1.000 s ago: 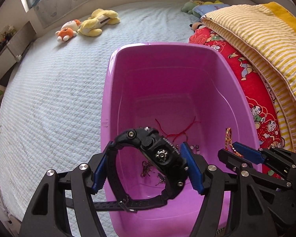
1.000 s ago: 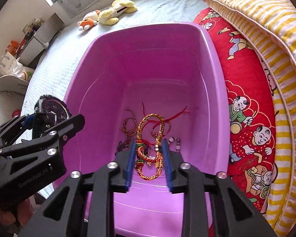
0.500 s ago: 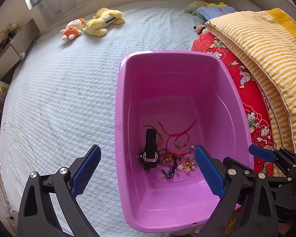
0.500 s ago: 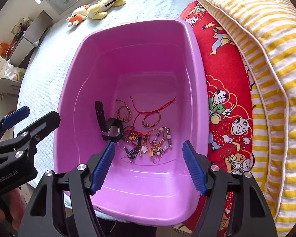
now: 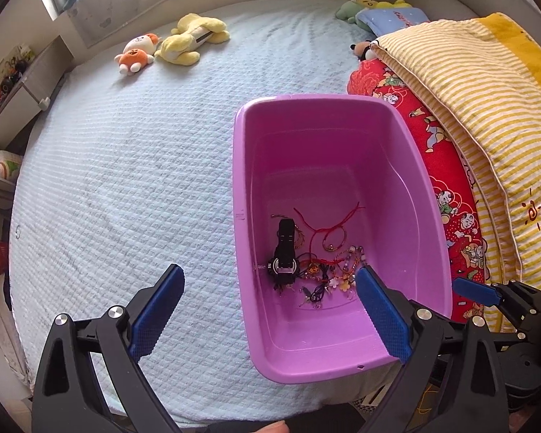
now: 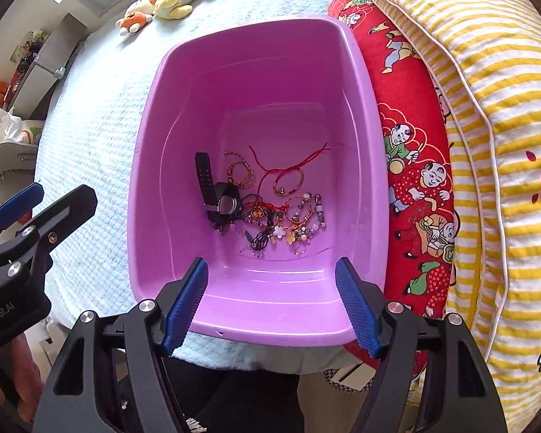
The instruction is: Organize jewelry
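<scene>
A purple plastic tub [image 5: 429, 245] [image 6: 144, 166] sits on the bed. On its floor lies a black wristwatch [image 5: 284, 256] [image 6: 216, 195] beside a tangle of bracelets: a red cord bracelet [image 5: 328, 231] [image 6: 288, 176], a woven gold one [image 6: 240, 173] and several beaded ones [image 5: 339, 274] [image 6: 299, 223]. My left gripper [image 5: 270, 310] hangs open above the tub's left rim, nothing between its blue pads. My right gripper [image 6: 272, 299] is open too, above the tub's near end, and holds nothing. The left gripper's fingers [image 6: 36, 213] show at the left of the right wrist view.
The tub rests on a pale blue quilted bedspread [image 5: 126, 166]. A red printed cushion [image 6: 414, 166] and a yellow striped blanket [image 6: 505, 90] press against the tub's right side. Plush toys [image 5: 173, 45] lie at the far end. A shelf unit [image 5: 14, 90] stands left of the bed.
The left gripper let go of the watch, the right one let go of the woven bracelet. Both things now lie in the tub. Both grippers have opened wide and risen.
</scene>
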